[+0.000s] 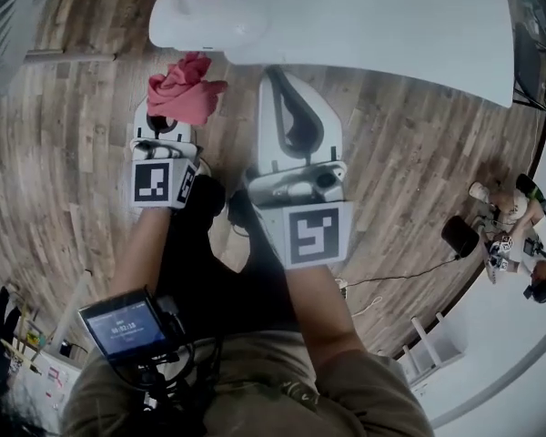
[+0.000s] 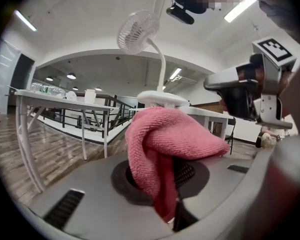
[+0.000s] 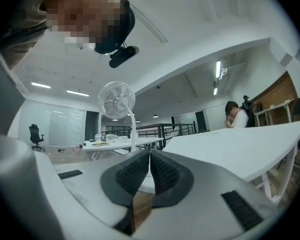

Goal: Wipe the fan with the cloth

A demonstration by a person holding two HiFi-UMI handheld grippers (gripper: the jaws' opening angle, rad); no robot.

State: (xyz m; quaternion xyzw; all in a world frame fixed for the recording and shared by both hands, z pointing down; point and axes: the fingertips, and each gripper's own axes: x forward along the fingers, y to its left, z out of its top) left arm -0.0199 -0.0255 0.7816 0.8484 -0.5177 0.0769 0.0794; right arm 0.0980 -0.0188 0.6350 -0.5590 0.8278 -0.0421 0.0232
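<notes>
Near the table [image 1: 391, 25] edge, the left gripper [image 1: 168, 116] pinches the pink cloth [image 1: 184, 87], bunched just short of the fan [image 1: 209, 21] base. Beside it, the right gripper [image 1: 282, 85] has its jaws pressed together on nothing.

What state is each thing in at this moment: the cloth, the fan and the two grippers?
Left gripper: shut on the cloth.
Cloth: bunched up, clear of the fan.
Right gripper: shut, nothing between its jaws.
Fan: upright on the table, not yet touched; cannot tell whether it is running.
</notes>
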